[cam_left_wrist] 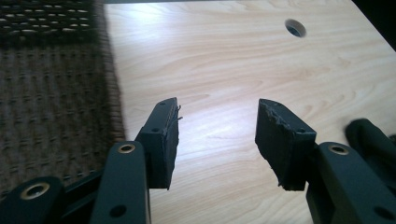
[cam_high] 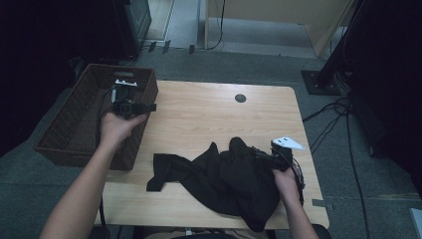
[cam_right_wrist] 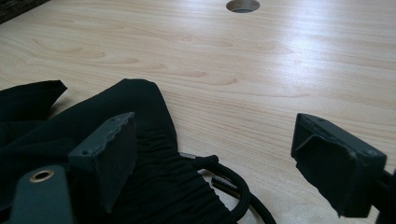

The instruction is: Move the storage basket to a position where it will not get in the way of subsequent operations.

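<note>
Left gripper (cam_left_wrist: 217, 140) — jaws spread, nothing between the pads, bare wood showing through the gap. In the high view it sits at the near right rim of the wicker basket (cam_high: 74, 124), held in the left hand (cam_high: 117, 127), well apart from the black garment (cam_high: 224, 179).

Right gripper (cam_right_wrist: 224, 154) — jaws also standing wide, not pinching. Its left pad (cam_right_wrist: 109, 149) hovers over or rests on the bunched elastic edge of the garment; contact can't be settled from this angle. A black drawstring cord (cam_right_wrist: 233, 186) loops out of that edge onto the table (cam_right_wrist: 280, 70) between the jaws. In the high view the right hand (cam_high: 286, 177) is at the garment's right side.

Garment placement: crumpled heap on the near half of the table, to the right of the basket and not touching it, one floppy corner trailing toward the basket side. The basket looks empty as far as its dark interior shows.

Step, as a judgement: pre-grasp on the garment, right side lined up at the waistband-like edge, left side off by the basket and free. Whether the goal is folding or dropping it in the basket isn't certain.

Next move calls for: right jaws closing on the thick gathered edge rather than the loose cord — and the left gripper coming across from the basket to take the trailing corner. Limp cloth, so expect sag and drag.

Writing: no readable brand, label or text anywhere; the table's round cable hole (cam_right_wrist: 243, 4) is plain.
</note>
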Tool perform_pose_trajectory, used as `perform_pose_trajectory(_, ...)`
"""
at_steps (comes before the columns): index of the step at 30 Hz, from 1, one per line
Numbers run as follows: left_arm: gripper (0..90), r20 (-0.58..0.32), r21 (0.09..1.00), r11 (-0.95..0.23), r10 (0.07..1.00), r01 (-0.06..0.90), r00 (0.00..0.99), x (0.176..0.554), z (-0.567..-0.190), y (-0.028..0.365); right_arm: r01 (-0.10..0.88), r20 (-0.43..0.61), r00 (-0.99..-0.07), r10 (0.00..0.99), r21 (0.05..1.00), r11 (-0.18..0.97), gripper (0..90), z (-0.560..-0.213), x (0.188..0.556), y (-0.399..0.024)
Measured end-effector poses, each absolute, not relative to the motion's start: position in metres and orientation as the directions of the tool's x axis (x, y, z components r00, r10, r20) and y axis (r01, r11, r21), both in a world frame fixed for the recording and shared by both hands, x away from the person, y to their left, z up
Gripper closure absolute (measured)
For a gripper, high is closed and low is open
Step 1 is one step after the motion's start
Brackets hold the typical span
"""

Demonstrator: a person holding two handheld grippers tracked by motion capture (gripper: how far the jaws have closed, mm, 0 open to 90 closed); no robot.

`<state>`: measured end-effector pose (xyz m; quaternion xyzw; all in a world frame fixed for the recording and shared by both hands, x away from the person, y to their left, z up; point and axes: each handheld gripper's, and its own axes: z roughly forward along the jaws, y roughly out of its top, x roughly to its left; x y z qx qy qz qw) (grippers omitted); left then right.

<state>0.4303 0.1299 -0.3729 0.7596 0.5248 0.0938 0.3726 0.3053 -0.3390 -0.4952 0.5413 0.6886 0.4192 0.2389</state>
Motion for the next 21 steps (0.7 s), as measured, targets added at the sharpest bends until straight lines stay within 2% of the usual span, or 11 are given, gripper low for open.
perform_pose_trajectory(10,46.7,-0.28,0.654,-0.211,0.824,0.726,0.492,0.417,-0.383,0.106,0.547,0.141,-0.303,0.943,0.835,0.05,14.5,-0.497,0.306,-0.335)
perform_pose_trajectory(21,45.5,-0.278,0.651,-0.289,0.77,0.702,0.575,0.395,-0.396,0.077,0.526,0.111,-0.334,0.936,0.846,0.087,13.8,-0.498,0.308,-0.324)
